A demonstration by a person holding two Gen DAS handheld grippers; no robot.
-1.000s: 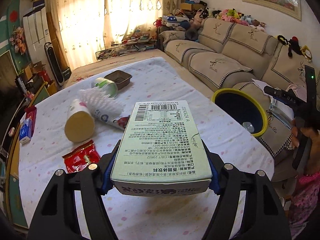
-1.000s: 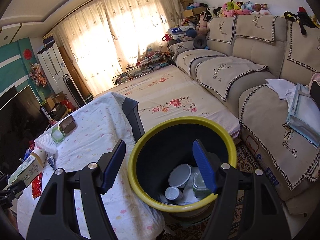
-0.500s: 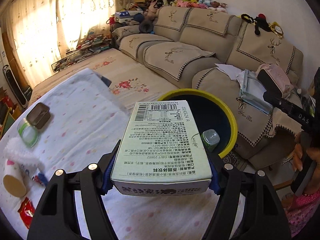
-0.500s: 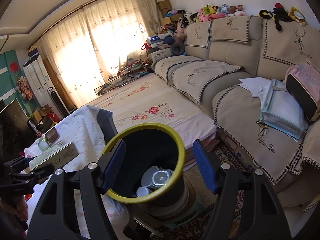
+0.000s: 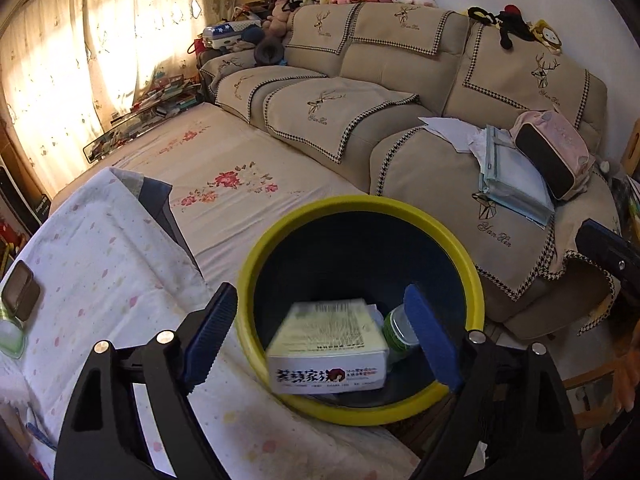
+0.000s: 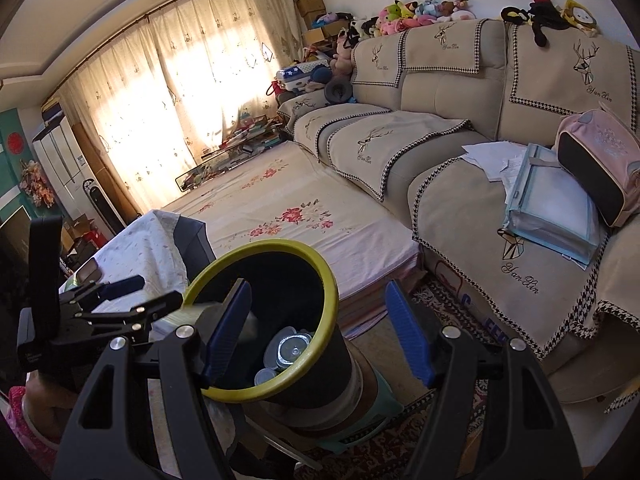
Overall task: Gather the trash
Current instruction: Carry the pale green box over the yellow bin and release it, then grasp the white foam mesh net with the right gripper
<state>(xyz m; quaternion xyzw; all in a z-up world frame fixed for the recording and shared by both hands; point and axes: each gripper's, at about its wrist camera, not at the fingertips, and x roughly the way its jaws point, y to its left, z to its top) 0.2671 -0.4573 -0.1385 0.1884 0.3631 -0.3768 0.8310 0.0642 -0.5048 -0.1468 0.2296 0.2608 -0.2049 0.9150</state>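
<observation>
Released since half a second ago, the carton (image 5: 328, 346) is blurred in the mouth of the yellow-rimmed bin (image 5: 472, 280), between the spread, empty jaws of the left gripper (image 5: 320, 340). Right gripper (image 6: 318, 334) hangs open and empty over the bin's far side. Judgement: keep the left jaws wide until the carton clears the rim, then withdraw toward the table edge (image 5: 176, 240), where room is open.

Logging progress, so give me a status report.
Left tongs open, carton dropping into yellow-rimmed bin. Right tongs open, empty. Nothing in the way.
</observation>
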